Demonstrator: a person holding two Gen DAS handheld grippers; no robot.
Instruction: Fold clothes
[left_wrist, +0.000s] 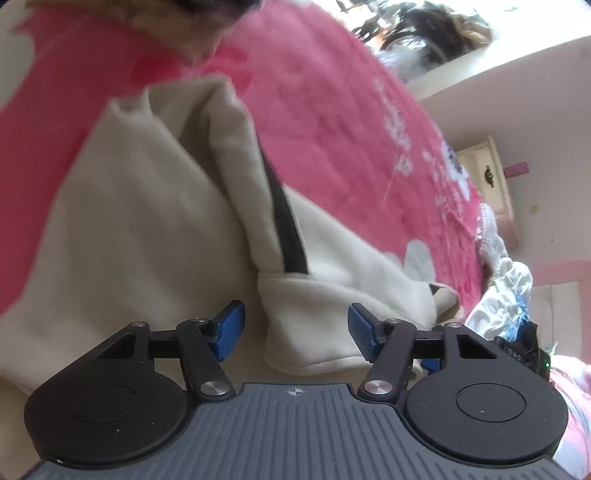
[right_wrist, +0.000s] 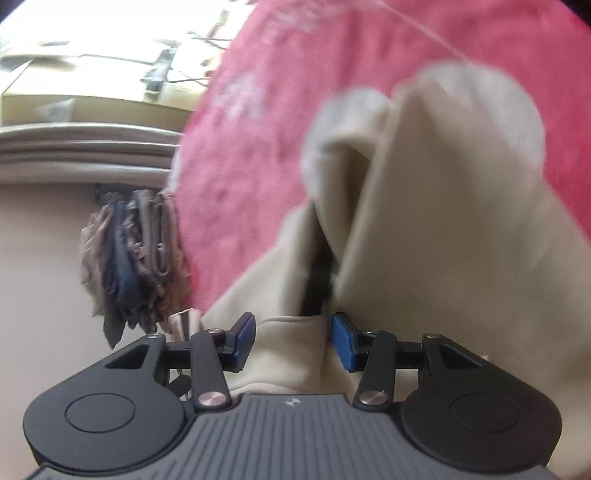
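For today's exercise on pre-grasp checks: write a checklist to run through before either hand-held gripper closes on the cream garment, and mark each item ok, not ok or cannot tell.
1. Left hand-held gripper open: ok, blue pads apart.
2. Right hand-held gripper open: ok.
3. Cloth between left pads: ok, a fold of the cream garment sits in the gap.
4. Cloth between right pads: ok, a fold fills the gap.
5. Garment lying flat on the pink blanket: not ok, it is bunched and creased.
6. Both grippers at matching edges: cannot tell.
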